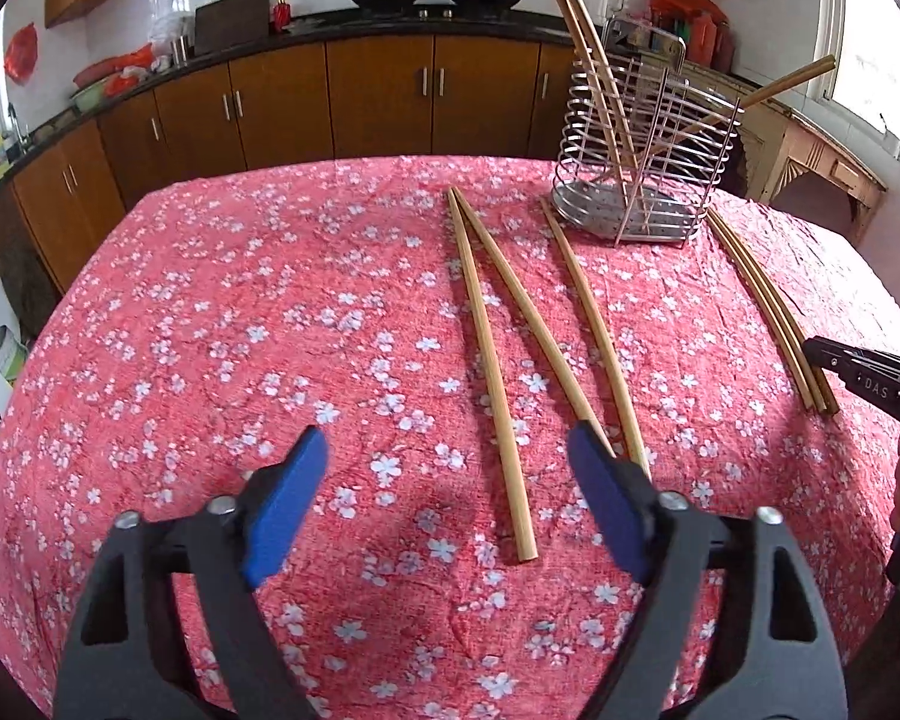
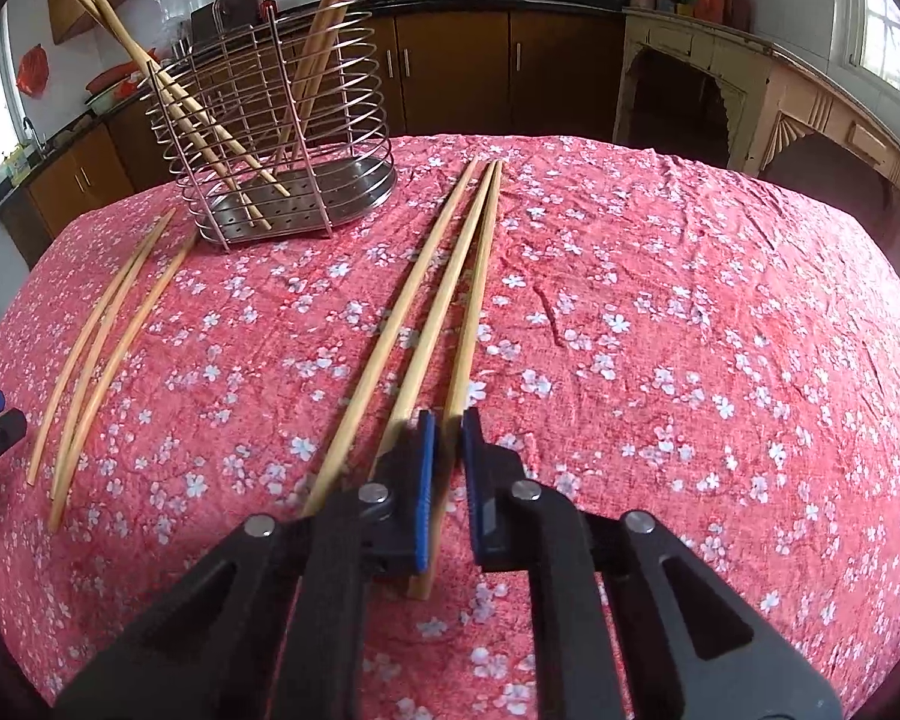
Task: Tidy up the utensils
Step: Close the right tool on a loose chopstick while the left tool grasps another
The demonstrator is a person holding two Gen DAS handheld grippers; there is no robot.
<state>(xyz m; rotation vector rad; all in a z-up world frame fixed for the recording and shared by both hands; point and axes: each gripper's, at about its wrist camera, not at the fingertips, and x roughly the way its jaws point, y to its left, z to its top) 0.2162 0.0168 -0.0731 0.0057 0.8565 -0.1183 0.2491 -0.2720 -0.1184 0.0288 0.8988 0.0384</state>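
Note:
A wire utensil holder [image 1: 642,138] stands at the far side of the table and holds several bamboo chopsticks; it also shows in the right wrist view [image 2: 282,138]. Three chopsticks [image 1: 492,360] lie in front of my left gripper [image 1: 450,468], which is open and empty just above the cloth, its right finger beside the middle one. Three more chopsticks [image 2: 426,312] lie to the right. My right gripper [image 2: 447,438] is shut on the rightmost chopstick [image 2: 471,324] of these, near its close end. The right gripper shows in the left wrist view [image 1: 858,372].
The table is covered with a red floral cloth [image 1: 240,360]. Brown kitchen cabinets [image 1: 330,102] and a dark counter with woks run behind it. A pale wooden cabinet [image 2: 750,96] stands at the back right. The three left chopsticks show in the right wrist view [image 2: 102,348].

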